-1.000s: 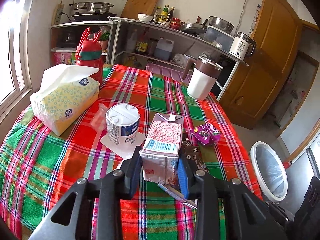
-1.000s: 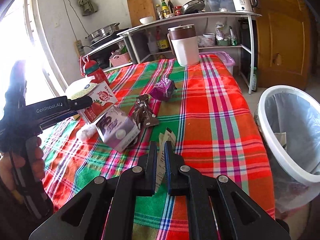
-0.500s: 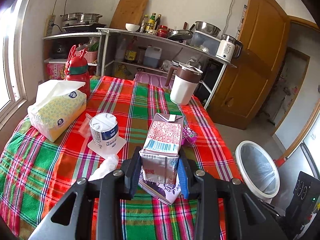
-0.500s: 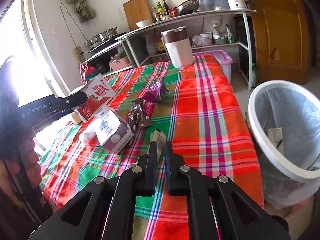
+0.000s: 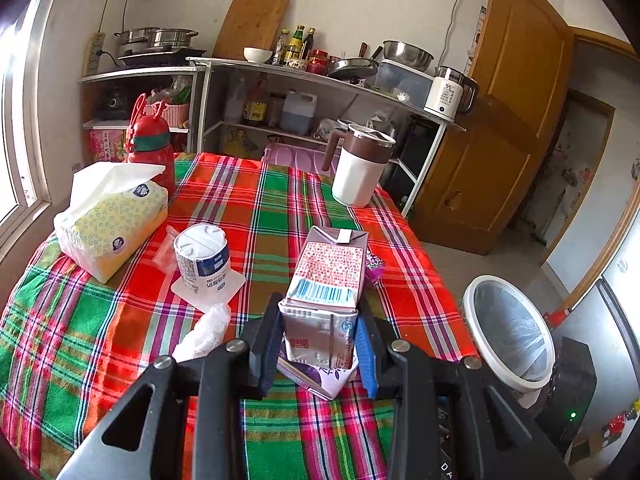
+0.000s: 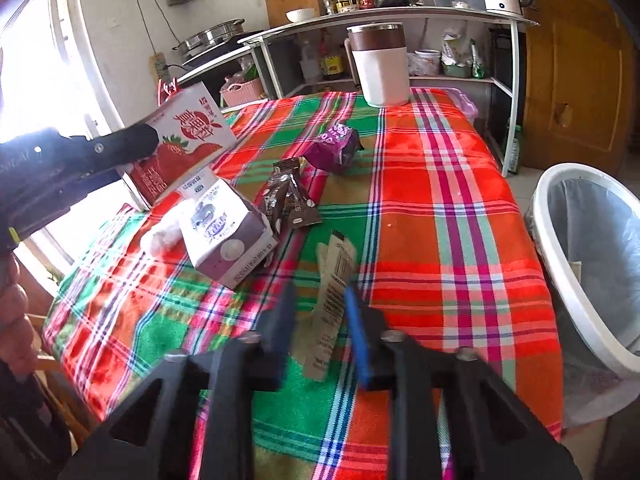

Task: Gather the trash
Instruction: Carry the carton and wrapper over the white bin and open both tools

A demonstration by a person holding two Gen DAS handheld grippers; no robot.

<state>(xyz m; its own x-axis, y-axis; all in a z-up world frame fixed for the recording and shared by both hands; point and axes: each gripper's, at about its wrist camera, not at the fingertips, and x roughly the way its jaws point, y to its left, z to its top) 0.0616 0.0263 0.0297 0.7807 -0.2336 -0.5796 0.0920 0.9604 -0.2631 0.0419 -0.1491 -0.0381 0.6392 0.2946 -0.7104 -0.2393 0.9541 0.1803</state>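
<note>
Two grippers in view. My left gripper (image 5: 320, 344) has its jaws clamped on the sides of a strawberry milk carton (image 5: 326, 292), which is lifted clear of the plaid bench (image 5: 260, 208); the right wrist view shows the same carton (image 6: 180, 144) up in the air at left, a hand (image 6: 16, 320) on the tool's handle below it.

My right gripper (image 6: 320, 328) has just been opening its jaws. A strip of paper receipt (image 6: 332, 292) with a barcode stands between them; there is a clear gap at the left pad, while the right pad sits just beside the paper. I cannot tell whether it still touches. The frame is blurred there.

Trash on the bench: a purple-and-white carton (image 6: 224, 232) lying on its side near the front edge, a dark brown wrapper (image 6: 290, 196) just beside it, and a crumpled purple wrapper (image 6: 334, 148) farther back. A white crumpled wad (image 5: 204, 330) lies near the left gripper. A yogurt cup (image 5: 202, 258) stands on a white square of plastic. A tissue pack (image 5: 108, 220) sits at the left edge, with a red bottle (image 5: 150, 148) behind it. A brown-and-white jug (image 5: 360, 168) stands at the far end.

A white-rimmed trash bin (image 6: 588, 264) with a liner stands on the floor just beside the bench's right edge.
</note>
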